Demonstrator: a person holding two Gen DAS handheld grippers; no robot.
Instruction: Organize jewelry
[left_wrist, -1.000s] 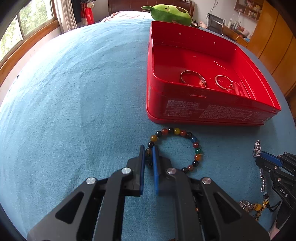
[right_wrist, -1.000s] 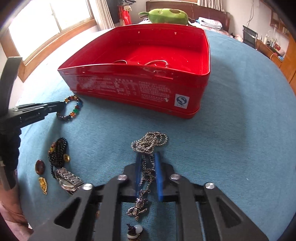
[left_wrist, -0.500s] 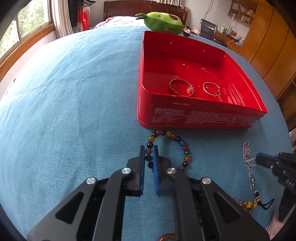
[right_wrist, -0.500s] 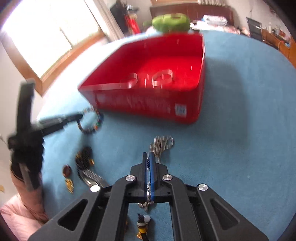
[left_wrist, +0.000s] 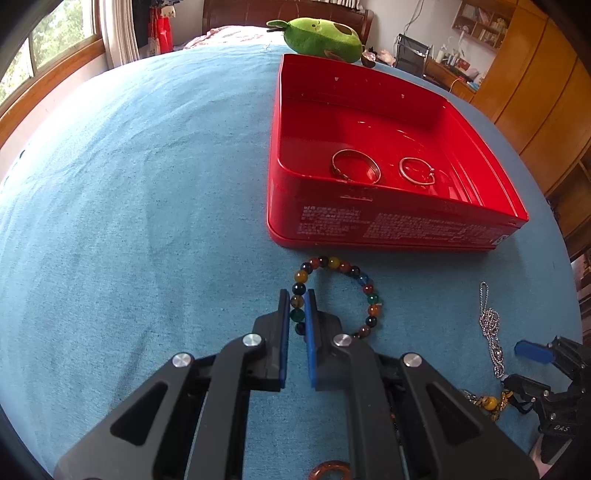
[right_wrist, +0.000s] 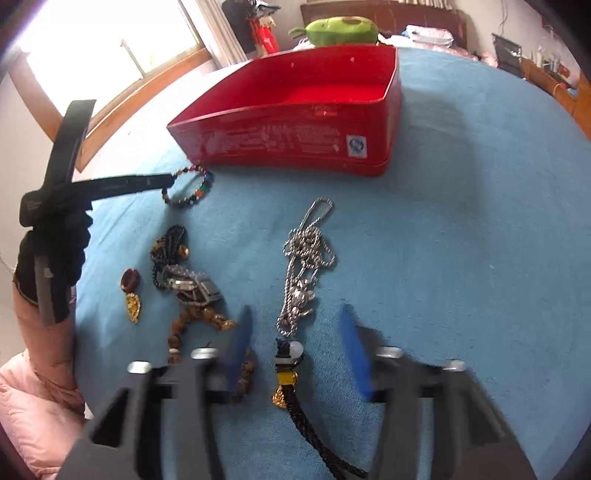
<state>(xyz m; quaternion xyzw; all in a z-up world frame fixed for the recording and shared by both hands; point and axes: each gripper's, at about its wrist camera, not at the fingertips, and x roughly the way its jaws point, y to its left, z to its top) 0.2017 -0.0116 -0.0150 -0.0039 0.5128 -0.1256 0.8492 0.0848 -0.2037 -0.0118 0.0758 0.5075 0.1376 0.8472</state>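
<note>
- The multicoloured round-bead bracelet (left_wrist: 334, 295) lies flat on the blue cloth-covered bench (left_wrist: 147, 221), its left arc running between the blue pads of the left claw (left_wrist: 296, 314). The pads sit close against the beads, so the claw looks clenched on the bracelet, which seems not yet lifted.
- Gripping one side of the loop instead of spanning it is likely meant to let the rest hang free for a drop into the box.
- Just ahead and slightly right of the left claw stands the open red metal box (left_wrist: 388, 229), holding two thin silver bangles (left_wrist: 355, 170); judging by this, finished pieces are gathered there, and the bracelet is next.
- The left claw comes in low and nearly level with the bench, fingers pointing at the box's near wall.
- The right claw (right_wrist: 295, 347) is released, its blue pads wide apart either side of the silver ball-chain necklace (right_wrist: 306, 254) and touching nothing.
- It hovers tilted down over the chain's pendant end, with a black cord carrying a gold charm (right_wrist: 284, 384) directly between its pads.
- Left of the right claw lies a heap of unsorted pieces: a metal wristwatch (right_wrist: 192, 282), dark beads and brown beads.
</note>
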